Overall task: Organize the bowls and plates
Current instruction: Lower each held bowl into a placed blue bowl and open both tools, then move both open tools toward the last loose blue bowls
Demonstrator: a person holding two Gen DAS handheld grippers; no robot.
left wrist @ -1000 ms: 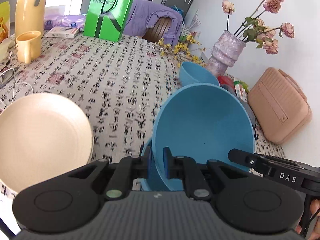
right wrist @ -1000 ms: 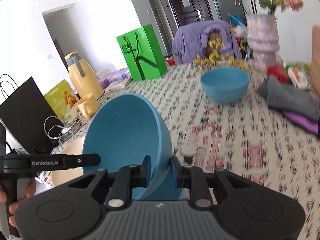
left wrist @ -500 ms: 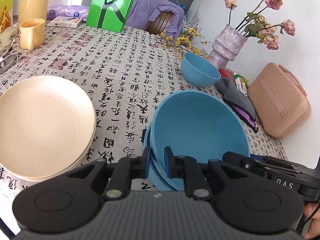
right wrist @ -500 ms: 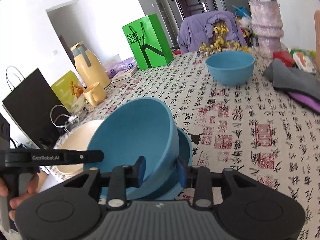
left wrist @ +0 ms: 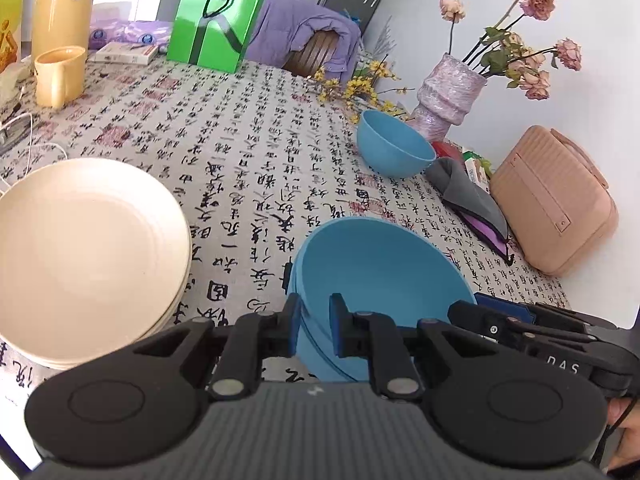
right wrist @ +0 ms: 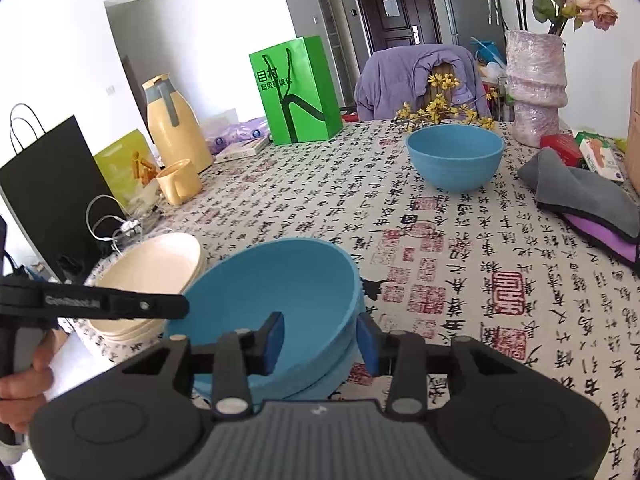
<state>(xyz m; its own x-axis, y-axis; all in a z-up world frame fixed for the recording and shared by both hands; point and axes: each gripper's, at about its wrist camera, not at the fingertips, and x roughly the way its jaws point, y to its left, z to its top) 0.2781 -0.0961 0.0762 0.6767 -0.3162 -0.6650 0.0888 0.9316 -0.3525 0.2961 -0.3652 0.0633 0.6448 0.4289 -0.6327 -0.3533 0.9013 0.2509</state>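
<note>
Plate stack (left wrist: 80, 248): cream plates piled near the table's near-left corner, well left of both grippers; nothing grips them.
Left gripper (left wrist: 314, 330): here it is, pads pinched tight on the near-left rim of the top blue bowl (left wrist: 380, 272), one pad outside the wall, one inside.
Hand (right wrist: 24, 384): at the left edge of the right wrist view, wrapped round the left gripper's handle.
Top blue bowl: sitting nested in the lower blue bowl (right wrist: 340, 372) at the table's near edge, mouth up, a little tilted; its rim runs right through both pairs of jaws.
Lower blue bowl: only a thin band of rim peeps out under the top one.
Right gripper (right wrist: 320, 344): jaws opening now, and there's daylight! The bowl's rim lies between the pads, the left pad inside the bowl, the right pad outside and clear of the wall. Released.
Table (right wrist: 440, 264): covered with a calligraphy-print cloth, bare between the nested pair and the far bowl.
Third blue bowl (right wrist: 455, 158): alone, upright, towards the far-right part of the table, well apart from the nested pair and just in front of the vase (right wrist: 536, 92).
Grey cloth (right wrist: 580, 192): folded along the right edge, beside that far bowl.
</note>
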